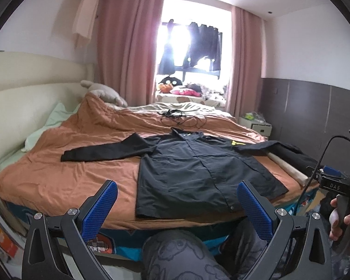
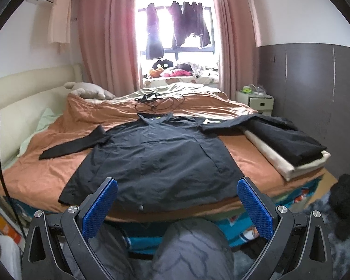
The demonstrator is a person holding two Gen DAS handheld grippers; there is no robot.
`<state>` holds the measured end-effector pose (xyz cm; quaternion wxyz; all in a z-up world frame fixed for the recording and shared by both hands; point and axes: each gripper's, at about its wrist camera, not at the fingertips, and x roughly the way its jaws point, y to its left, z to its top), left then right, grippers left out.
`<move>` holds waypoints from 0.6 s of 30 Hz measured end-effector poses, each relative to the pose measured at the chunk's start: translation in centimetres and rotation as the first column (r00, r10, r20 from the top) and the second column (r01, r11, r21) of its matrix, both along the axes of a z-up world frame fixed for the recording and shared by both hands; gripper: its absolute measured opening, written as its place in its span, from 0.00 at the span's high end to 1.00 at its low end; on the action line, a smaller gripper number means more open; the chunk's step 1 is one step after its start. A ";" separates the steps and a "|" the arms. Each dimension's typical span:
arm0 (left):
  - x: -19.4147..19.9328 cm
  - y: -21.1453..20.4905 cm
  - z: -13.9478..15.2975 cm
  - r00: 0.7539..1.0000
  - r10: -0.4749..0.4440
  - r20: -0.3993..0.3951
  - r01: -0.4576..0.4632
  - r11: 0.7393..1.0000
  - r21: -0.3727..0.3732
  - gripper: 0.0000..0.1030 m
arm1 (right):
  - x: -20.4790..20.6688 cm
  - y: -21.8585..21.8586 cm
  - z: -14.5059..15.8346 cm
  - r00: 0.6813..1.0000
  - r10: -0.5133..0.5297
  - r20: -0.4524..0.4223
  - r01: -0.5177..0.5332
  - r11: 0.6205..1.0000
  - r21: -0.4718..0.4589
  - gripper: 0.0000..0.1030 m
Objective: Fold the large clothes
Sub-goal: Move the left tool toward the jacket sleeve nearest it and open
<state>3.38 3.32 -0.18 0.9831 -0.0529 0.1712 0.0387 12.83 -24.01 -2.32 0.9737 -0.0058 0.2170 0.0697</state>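
Note:
A large black long-sleeved shirt (image 1: 198,170) lies flat, front up, on the orange bedspread (image 1: 70,170), sleeves spread to both sides and hem near the bed's front edge. It also shows in the right wrist view (image 2: 156,161). My left gripper (image 1: 177,200) is open and empty, held back from the hem above the bed's front edge. My right gripper (image 2: 177,198) is open and empty, held just before the hem. The right gripper's body (image 1: 333,184) shows at the right edge of the left wrist view.
Folded black clothes (image 2: 289,140) lie on a cream roll (image 2: 268,154) at the bed's right edge. Black cables (image 2: 156,102) lie beyond the collar. A plush toy (image 2: 86,88) and pillows sit at the headboard. A white nightstand (image 2: 256,100) stands right. My knee (image 2: 191,249) is below.

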 end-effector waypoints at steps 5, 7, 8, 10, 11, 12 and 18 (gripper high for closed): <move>2.0 1.1 0.4 0.999 0.040 -0.024 -0.040 0.999 -0.009 0.00 | 3.2 1.2 0.0 1.000 0.017 0.006 -0.017 1.000 -0.006 0.00; 3.1 1.7 0.6 0.997 0.068 -0.028 -0.068 0.998 -0.005 0.00 | 4.8 1.8 -0.3 1.000 0.015 0.011 -0.014 0.999 -0.032 0.00; 3.7 1.9 0.8 0.996 0.082 -0.030 -0.082 0.997 -0.002 0.00 | 5.2 1.9 -0.3 1.000 0.025 0.005 -0.024 0.999 -0.027 0.00; 5.0 2.8 1.0 0.993 0.110 -0.040 -0.110 0.994 -0.005 0.00 | 6.7 2.3 -0.7 0.999 0.041 -0.015 -0.041 0.999 -0.018 0.00; 5.5 3.0 1.0 0.992 0.114 -0.045 -0.114 0.993 -0.008 0.00 | 7.4 2.4 -0.9 0.999 0.045 -0.022 -0.046 0.999 -0.013 0.00; 6.4 3.4 1.0 0.991 0.120 -0.055 -0.121 0.993 -0.010 0.00 | 8.2 2.5 -1.0 0.998 0.051 -0.030 -0.051 0.999 -0.004 0.00; 10.0 4.6 1.2 0.983 0.156 -0.099 -0.157 0.988 -0.003 0.00 | 12.4 2.5 -1.4 0.997 0.051 -0.065 -0.049 0.998 0.043 0.00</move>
